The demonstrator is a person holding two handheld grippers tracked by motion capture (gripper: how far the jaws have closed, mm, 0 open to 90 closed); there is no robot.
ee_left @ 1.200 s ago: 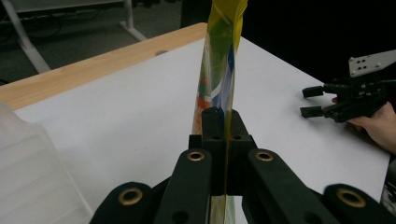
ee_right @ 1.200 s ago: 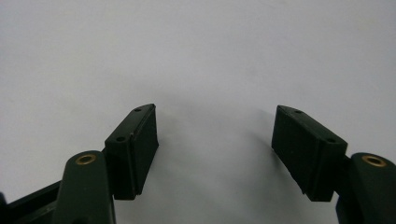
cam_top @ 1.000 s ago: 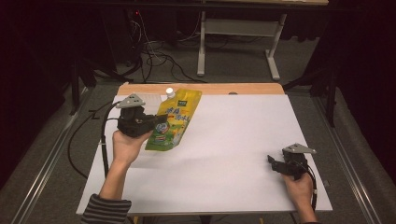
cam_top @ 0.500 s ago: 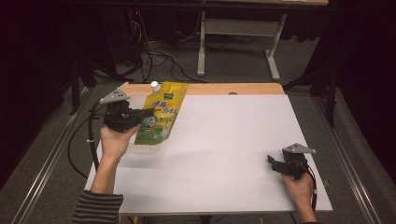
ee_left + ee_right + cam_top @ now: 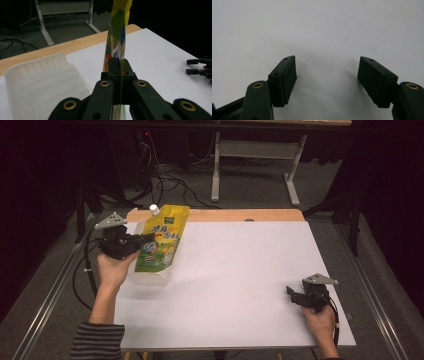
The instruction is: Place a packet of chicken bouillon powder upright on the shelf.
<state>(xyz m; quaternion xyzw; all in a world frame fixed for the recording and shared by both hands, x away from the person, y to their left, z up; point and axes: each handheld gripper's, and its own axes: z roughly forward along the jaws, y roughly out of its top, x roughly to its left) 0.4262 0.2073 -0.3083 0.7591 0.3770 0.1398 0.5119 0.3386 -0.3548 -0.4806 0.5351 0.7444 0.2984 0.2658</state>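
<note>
A yellow-green spouted pouch with a white cap hangs over the table's left side, held by its edge. My left gripper is shut on the pouch, whose thin edge runs up between the closed black jaws. Beneath and beside the pouch lies a clear plastic tray, which shows ribbed and translucent in the left gripper view. My right gripper rests near the table's right front corner with its jaws apart and only bare white surface between them.
A white sheet covers the table, with a bare wooden strip along the far edge. Cables and a metal desk frame lie on the dark floor beyond. My right gripper shows at the far right of the left gripper view.
My left hand has carried the pouch leftward and a little toward the far edge, standing it more upright. The clear tray now shows under it. The right hand has stayed put.
</note>
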